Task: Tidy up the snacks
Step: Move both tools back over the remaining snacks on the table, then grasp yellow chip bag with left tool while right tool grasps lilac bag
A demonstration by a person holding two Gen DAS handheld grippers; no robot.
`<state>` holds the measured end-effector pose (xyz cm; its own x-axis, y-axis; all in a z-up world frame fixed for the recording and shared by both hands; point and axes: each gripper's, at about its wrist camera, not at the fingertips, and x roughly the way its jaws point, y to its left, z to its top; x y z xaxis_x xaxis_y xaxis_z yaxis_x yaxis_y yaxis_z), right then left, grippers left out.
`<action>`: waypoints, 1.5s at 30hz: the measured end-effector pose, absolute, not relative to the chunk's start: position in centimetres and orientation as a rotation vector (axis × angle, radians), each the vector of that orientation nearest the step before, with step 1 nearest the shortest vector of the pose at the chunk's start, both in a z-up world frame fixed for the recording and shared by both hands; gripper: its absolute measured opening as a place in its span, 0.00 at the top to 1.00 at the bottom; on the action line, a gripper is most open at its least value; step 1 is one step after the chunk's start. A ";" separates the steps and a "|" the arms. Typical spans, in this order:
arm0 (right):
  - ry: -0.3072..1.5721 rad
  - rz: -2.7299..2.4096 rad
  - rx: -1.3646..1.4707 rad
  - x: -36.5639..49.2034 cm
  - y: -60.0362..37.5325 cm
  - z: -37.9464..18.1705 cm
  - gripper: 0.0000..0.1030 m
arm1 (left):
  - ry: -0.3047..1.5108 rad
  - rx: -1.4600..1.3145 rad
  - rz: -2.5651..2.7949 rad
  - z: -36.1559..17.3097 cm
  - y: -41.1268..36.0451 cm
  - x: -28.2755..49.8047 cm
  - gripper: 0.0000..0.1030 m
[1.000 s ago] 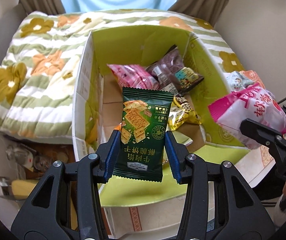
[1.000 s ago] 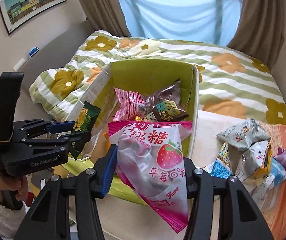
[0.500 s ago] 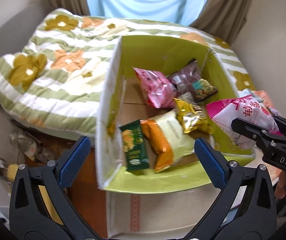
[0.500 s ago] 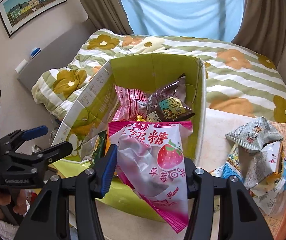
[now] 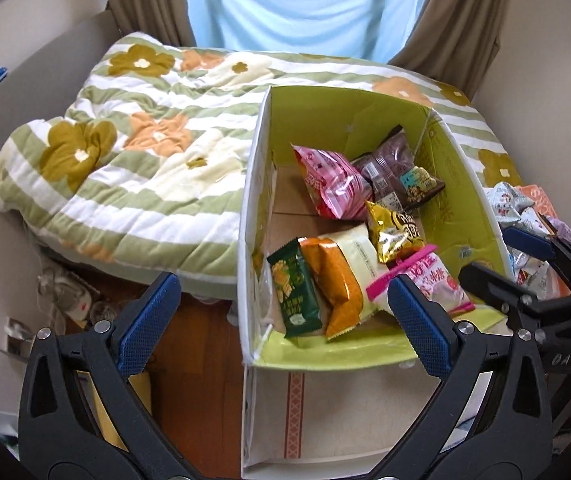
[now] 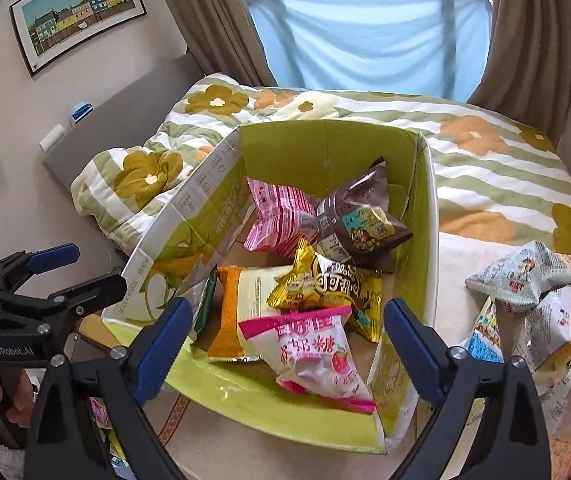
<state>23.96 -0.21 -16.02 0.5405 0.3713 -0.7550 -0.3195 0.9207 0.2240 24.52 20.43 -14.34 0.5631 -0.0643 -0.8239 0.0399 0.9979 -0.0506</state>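
Note:
A green-lined cardboard box [image 5: 365,108] [image 6: 325,144] stands open on the bed and holds several snack packets. The dark green cracker packet [image 5: 294,290] lies at its near left. The pink strawberry candy bag [image 6: 317,354] [image 5: 425,280] lies at its near right. Also inside are an orange and cream packet [image 6: 245,304], a gold packet [image 6: 321,284], a pink packet [image 5: 331,184] and a brown one [image 5: 401,172]. My left gripper [image 5: 285,324] is open and empty, above the box's near edge. My right gripper [image 6: 285,340] is open and empty, over the pink bag.
A flowered green-striped quilt [image 5: 125,152] covers the bed around the box. A heap of loose snack packets [image 6: 533,308] lies to the right of the box on an orange cloth. Wooden floor and clutter [image 5: 65,292] show at the left, below the bed edge.
My left gripper opened and the green cracker packet dropped into the box; then my right gripper opened and the pink candy bag dropped in. Both grippers pulled back.

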 end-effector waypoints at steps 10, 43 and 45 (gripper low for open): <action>0.862 0.389 0.056 21.6 -0.2 -14.2 0.01 | 0.932 -0.015 -0.112 -13.2 19.7 22.4 0.00; 0.862 0.038 0.072 17.8 -31.4 -11.3 0.00 | 0.955 0.039 -0.452 -14.0 -10.9 23.9 0.00; 0.888 0.061 0.057 18.8 -33.2 -12.3 0.00 | 0.965 0.046 -0.447 -14.7 -12.6 24.7 0.00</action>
<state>18.80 -33.17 -12.27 0.6296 0.0766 -0.7732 -0.0293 0.9968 0.0748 24.67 -12.61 -14.70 0.4856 -0.3473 -0.8022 0.3874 0.9082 -0.1587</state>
